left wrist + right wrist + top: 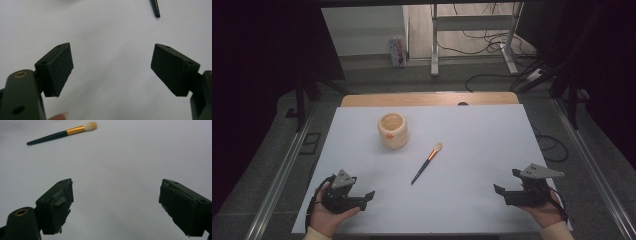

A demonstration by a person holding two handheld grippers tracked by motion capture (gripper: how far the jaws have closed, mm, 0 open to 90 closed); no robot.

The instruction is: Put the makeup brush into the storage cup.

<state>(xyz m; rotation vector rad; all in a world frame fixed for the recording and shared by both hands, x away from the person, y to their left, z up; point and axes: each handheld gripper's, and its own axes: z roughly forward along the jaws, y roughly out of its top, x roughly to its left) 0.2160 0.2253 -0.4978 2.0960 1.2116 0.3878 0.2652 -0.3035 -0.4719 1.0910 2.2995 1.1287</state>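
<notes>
A makeup brush (427, 163) with a dark handle, gold ferrule and pale bristles lies on the white table sheet (472, 130), about midway between my hands. A cream round cup (392, 130) stands upright behind it to the left. My left gripper (364, 198) rests near the front left corner, open, with nothing between its jaws. My right gripper (507, 181) rests near the front right, open and empty too. The brush (62, 134) lies far ahead of the right jaws, and its handle tip (155, 8) shows at the top of the left gripper view.
The white sheet covers a wooden table (427, 98) whose far edge shows behind it. Metal rails (282, 175) run along both sides of the table. A desk frame (472, 35) and loose cables lie on the floor beyond.
</notes>
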